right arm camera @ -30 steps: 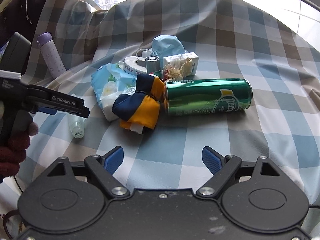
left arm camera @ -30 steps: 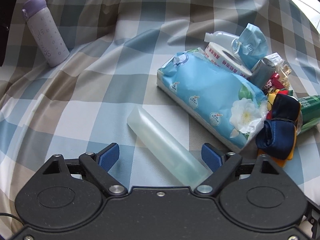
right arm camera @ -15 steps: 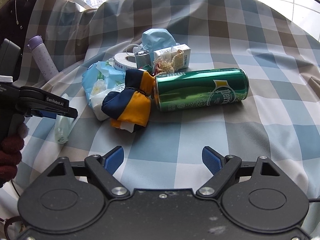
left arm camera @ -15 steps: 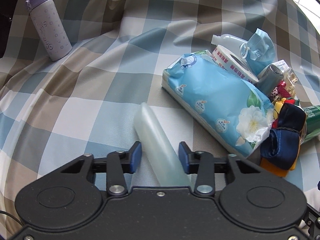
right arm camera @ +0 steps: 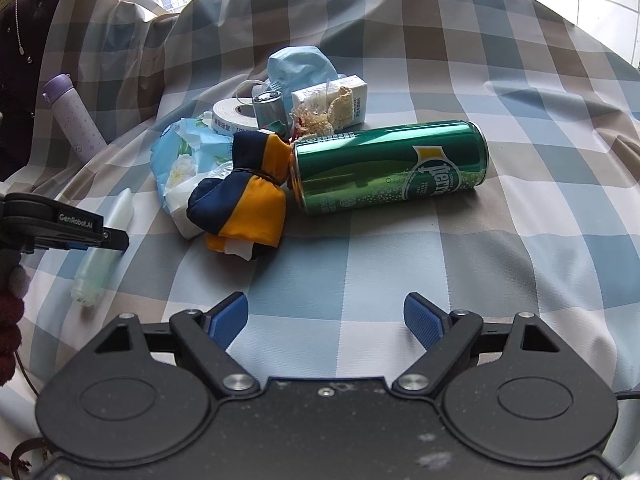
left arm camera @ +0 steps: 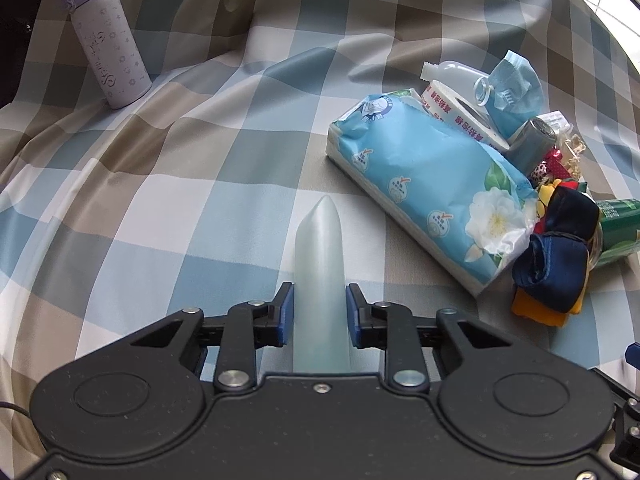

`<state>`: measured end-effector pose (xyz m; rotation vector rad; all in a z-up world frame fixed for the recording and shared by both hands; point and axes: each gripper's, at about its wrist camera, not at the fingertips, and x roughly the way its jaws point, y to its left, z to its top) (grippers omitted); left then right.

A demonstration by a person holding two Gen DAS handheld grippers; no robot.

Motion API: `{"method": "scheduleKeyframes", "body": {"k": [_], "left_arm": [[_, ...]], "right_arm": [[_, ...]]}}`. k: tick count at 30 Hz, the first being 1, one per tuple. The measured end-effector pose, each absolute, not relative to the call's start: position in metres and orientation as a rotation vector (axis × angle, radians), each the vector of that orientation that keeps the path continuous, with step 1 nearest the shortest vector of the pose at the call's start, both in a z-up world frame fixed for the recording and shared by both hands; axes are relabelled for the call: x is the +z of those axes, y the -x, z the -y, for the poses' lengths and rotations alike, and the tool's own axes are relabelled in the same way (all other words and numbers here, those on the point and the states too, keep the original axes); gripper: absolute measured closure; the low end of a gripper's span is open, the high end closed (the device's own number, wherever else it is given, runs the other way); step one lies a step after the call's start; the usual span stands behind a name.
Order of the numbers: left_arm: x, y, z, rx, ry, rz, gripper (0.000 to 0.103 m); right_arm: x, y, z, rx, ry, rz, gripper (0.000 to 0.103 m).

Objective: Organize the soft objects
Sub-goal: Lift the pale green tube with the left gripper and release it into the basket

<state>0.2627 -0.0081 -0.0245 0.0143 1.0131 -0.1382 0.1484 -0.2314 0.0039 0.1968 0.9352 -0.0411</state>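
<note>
My left gripper (left arm camera: 319,312) is shut on a pale translucent soft tube (left arm camera: 320,264), which points away from me over the checked cloth; the tube also shows in the right wrist view (right arm camera: 104,248). A blue tissue pack (left arm camera: 432,184) lies to its right, with a navy and yellow cloth bundle (left arm camera: 556,264) beside it. A blue face mask (left arm camera: 516,88) lies at the back of the pile. My right gripper (right arm camera: 326,320) is open and empty, in front of the cloth bundle (right arm camera: 244,196) and the tissue pack (right arm camera: 180,168).
A green can (right arm camera: 392,164) lies on its side right of the bundle. A tape roll (right arm camera: 232,116), a grey cylinder (right arm camera: 268,108), a white box (right arm camera: 332,100) and a white bottle (left arm camera: 452,72) sit in the pile. A purple flask (left arm camera: 108,64) stands far left.
My left gripper closed on the soft tube and turned it from slanting to pointing straight ahead. The right gripper drifted slightly and stayed open.
</note>
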Motion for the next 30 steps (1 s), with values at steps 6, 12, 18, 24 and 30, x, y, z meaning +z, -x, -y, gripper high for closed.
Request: {"method": "scheduleKeyframes", "body": {"k": [6, 12, 18, 24, 30], "left_arm": [[-0.018, -0.251, 0.016, -0.14, -0.03, -1.02, 0.077], [-0.009, -0.235, 0.021, -0.133, -0.047, -1.006, 0.078], [0.017, -0.213, 0.021, -0.166, -0.039, -0.967, 0.078], [0.039, -0.181, 0.025, -0.217, -0.027, -0.94, 0.078], [0.035, -0.166, 0.036, -0.24, -0.058, -0.956, 0.078]], "right_arm": [[0.003, -0.149, 0.231, -0.044, -0.199, -0.941, 0.018], [0.004, -0.15, 0.239, -0.053, -0.246, -0.949, 0.018], [0.003, -0.151, 0.252, -0.087, -0.316, -0.964, 0.018], [0.005, -0.146, 0.263, -0.118, -0.352, -0.966, 0.018], [0.008, -0.141, 0.269, -0.126, -0.379, -0.955, 0.019]]}}
